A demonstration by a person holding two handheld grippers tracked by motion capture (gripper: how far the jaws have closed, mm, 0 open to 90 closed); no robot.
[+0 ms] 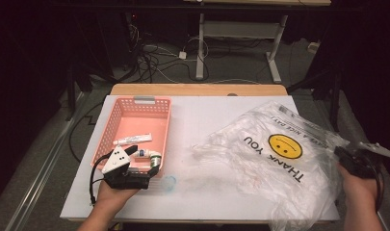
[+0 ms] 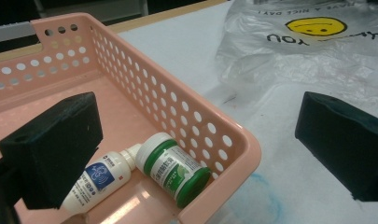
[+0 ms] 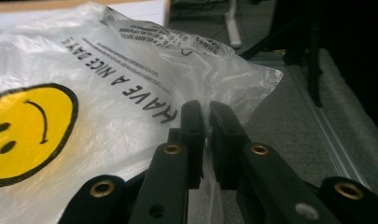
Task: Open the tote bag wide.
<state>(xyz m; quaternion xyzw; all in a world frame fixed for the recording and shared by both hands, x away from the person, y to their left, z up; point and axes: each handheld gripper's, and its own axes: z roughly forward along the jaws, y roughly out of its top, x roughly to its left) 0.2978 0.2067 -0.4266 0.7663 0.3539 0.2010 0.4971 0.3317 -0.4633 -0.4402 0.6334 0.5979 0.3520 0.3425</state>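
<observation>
Right gripper (image 3: 206,116) fingers pinched on plastic bag (image 1: 279,159) edge at desk's right side, probably one layer. Left gripper (image 1: 151,174) wide open over pink basket (image 1: 116,111). Lift slowly, keep mouth open.

1. I think I am working in a lab or a recording studio, because black curtains (image 1: 33,57) close it off on the left and right.
2. Loose cables (image 1: 149,60) lie on the grey floor (image 1: 231,67), far behind my table (image 1: 202,89).
3. A white adjustable desk frame (image 1: 240,33) stands beyond.
</observation>
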